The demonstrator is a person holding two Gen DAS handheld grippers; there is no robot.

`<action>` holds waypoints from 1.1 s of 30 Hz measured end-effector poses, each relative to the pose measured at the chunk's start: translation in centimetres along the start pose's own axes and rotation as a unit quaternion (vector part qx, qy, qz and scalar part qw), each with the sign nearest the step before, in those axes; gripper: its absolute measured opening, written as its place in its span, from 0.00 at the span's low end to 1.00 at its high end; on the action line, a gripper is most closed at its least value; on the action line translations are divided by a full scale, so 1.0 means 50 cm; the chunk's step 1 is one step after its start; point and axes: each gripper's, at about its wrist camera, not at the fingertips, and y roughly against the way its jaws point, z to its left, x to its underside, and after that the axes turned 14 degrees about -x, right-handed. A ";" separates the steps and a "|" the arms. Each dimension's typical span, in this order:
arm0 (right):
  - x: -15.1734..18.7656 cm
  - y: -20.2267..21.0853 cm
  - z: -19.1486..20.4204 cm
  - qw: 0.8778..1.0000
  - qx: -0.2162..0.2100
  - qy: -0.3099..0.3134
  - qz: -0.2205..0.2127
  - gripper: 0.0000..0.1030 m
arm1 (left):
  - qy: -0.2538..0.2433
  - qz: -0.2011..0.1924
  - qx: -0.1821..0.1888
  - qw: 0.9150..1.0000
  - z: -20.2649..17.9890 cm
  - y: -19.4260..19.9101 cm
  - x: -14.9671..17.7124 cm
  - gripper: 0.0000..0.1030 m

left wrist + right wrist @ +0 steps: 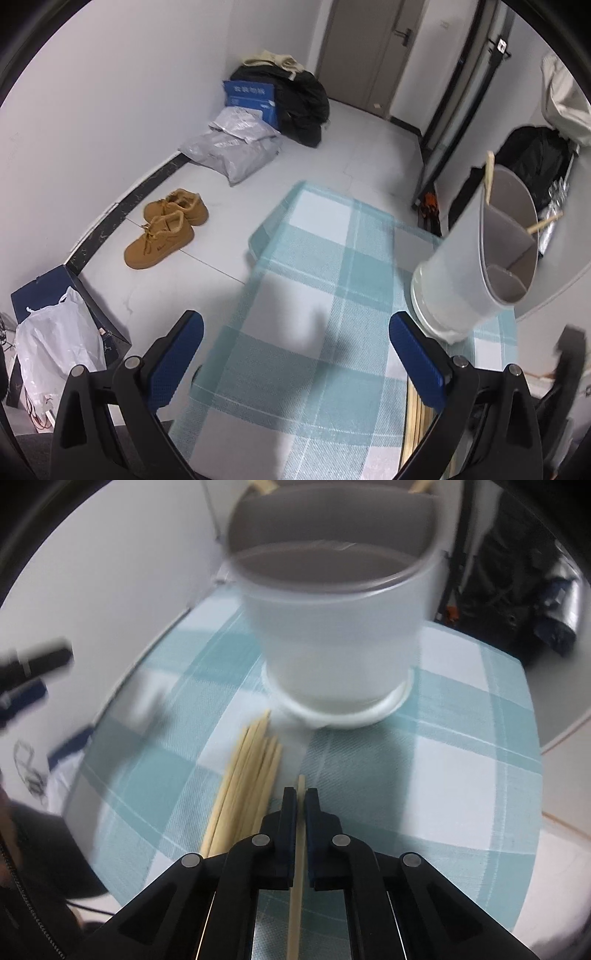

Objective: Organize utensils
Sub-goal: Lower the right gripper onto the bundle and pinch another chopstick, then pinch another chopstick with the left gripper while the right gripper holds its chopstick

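Our right tongs (301, 801) are clamped on a single thin pale wooden chopstick (297, 886), which runs lengthwise between the two black fingers with its tip just poking out ahead of them. Our left tongs (295, 354) stand wide apart, holding nothing, above the teal-and-white checked cloth (332, 280) that covers the surface.

The rest of the loose pale wooden chopsticks (243, 779) lie in a bundle on the cloth just left of the held one, their tips pointing toward the translucent white plastic utensil holder with a grey divided insert (332, 635). That holder stands upright on the cloth directly ahead of the right tongs, and in the left wrist view two wooden sticks (491, 177) already lean out of its far compartments.

We judge the chopstick to be light, stiff and smooth, so it is likely to pivot or slide in a pinch. Gripping it nearer the middle than the end should keep it from swinging. Held as it is, along the fingers, we would need to tip it steeply to drop it tip-first over the rim. The holder itself looks light and tall, so a sideways knock with the stick could shift or tilt it; our free left tongs could steady its wall if needed.
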 end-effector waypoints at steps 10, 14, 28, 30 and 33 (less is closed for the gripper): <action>-0.012 0.104 -0.082 0.989 -0.084 -0.094 -0.080 0.03 | -0.077 0.077 0.059 0.992 -0.082 -0.030 0.041 0.95; -0.009 0.144 -0.111 0.981 -0.103 -0.117 -0.116 0.03 | -0.121 0.093 0.051 0.987 -0.114 -0.038 0.071 0.95; 0.032 0.211 -0.167 0.960 -0.121 -0.150 -0.201 0.03 | -0.178 0.113 0.001 0.978 -0.142 -0.062 0.106 0.95; 0.034 0.219 -0.166 0.958 -0.124 -0.153 -0.208 0.03 | -0.178 0.112 0.001 0.978 -0.138 -0.060 0.106 0.95; 0.039 0.229 -0.165 0.958 -0.119 -0.150 -0.213 0.03 | -0.178 0.111 -0.001 0.978 -0.142 -0.061 0.108 0.95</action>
